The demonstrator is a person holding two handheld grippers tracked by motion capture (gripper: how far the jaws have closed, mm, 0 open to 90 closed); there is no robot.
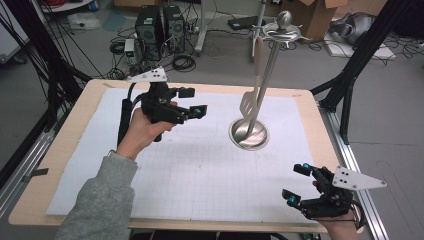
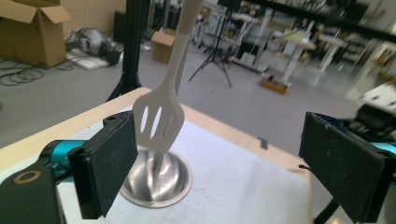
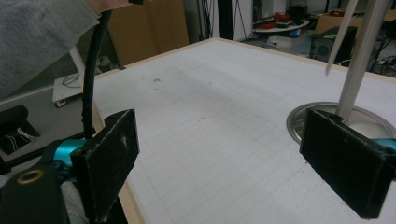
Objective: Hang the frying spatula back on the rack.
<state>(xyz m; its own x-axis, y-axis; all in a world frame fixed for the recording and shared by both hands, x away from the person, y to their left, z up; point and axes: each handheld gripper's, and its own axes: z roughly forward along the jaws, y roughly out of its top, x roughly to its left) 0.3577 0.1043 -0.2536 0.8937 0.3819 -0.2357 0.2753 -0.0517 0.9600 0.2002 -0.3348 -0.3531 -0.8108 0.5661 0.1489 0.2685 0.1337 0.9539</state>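
Observation:
A metal utensil stand [image 1: 272,55] rises from a round steel base [image 1: 235,134] at the mat's far right. A pale slotted spatula [image 1: 251,97] hangs from its top ring, blade down over the base. My left gripper [image 1: 195,101] is held level to the left of the stand, jaws open and empty, pointing at it. In the left gripper view the spatula [image 2: 159,119] hangs ahead between the open jaws, apart from both pads. My right gripper [image 1: 295,182] rests open and empty near the table's front right corner. In the right gripper view the stand's pole [image 3: 362,56] rises beyond the right jaw.
A white gridded mat [image 1: 200,170] covers the wooden table [image 1: 65,150]. Black frame posts [image 1: 350,75] stand beside the table on both sides. Computer towers [image 1: 157,27], cables and cardboard boxes [image 1: 320,15] sit on the floor beyond the far edge.

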